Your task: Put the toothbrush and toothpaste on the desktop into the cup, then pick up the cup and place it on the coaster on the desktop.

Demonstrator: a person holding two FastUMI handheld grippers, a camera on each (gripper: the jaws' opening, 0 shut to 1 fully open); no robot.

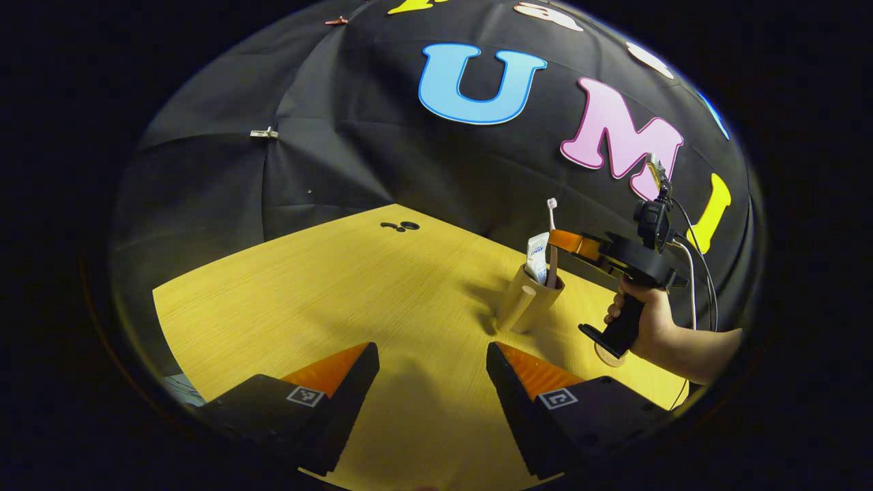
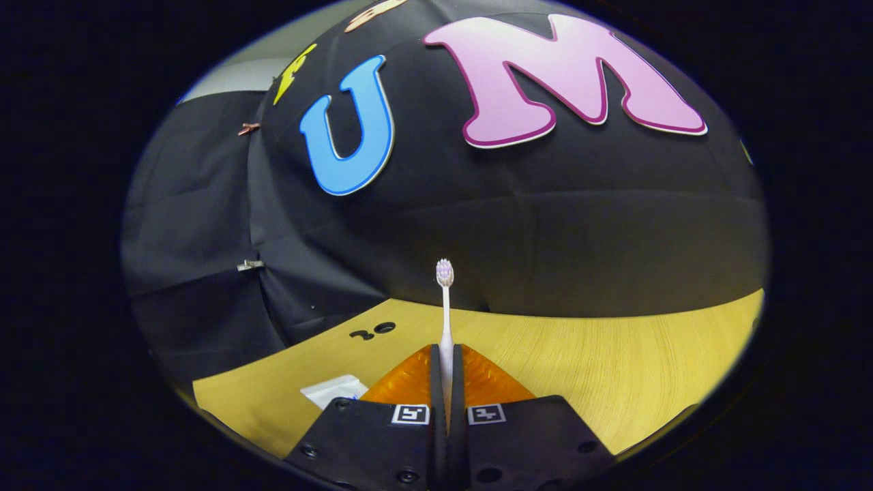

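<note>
Your right gripper clamps the toothbrush upright inside the cup; lifting away unreleased could tip the cup. Left gripper gapes apart.

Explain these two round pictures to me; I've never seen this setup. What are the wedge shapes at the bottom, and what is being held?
A person holds a handheld two-finger gripper in each hand; a camera rides on each. In the left gripper view, the left gripper is open over the wooden desk. Beyond it a cup holds the toothpaste. The right gripper, held by a hand, grips the toothbrush above that cup. The right gripper view shows the same gripper closed on the upright toothbrush.
</note>
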